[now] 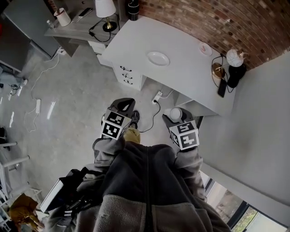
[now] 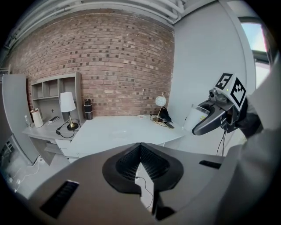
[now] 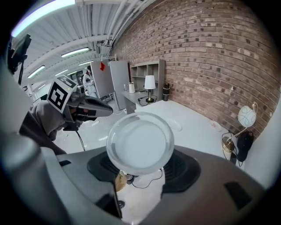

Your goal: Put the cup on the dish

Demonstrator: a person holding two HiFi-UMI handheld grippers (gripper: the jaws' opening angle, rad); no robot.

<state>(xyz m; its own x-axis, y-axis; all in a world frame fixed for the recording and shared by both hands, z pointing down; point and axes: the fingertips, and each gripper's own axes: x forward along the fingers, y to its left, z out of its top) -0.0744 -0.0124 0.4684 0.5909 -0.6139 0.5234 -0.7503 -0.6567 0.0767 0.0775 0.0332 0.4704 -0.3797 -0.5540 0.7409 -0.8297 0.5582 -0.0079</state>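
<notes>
A white dish (image 1: 158, 58) lies on the white desk (image 1: 190, 77) ahead of me; the right gripper view shows it beyond the cup (image 3: 173, 125). My right gripper (image 1: 174, 118) is held close to my body, well short of the desk, shut on a translucent cup (image 1: 176, 113). In its own view the cup (image 3: 140, 141) fills the space between the jaws. From the left gripper view the cup (image 2: 196, 117) sticks out of the right gripper (image 2: 206, 121). My left gripper (image 1: 124, 106) hangs beside it over the floor, jaws together and empty (image 2: 140, 147).
A small pink saucer (image 1: 205, 48), a globe lamp (image 1: 235, 57) and a phone (image 1: 221, 88) sit at the desk's right end. A table lamp (image 1: 105, 9) and black flask (image 1: 132, 9) stand at the left. Drawers (image 1: 127, 74) and a floor cable (image 1: 154, 113) lie between me and the desk.
</notes>
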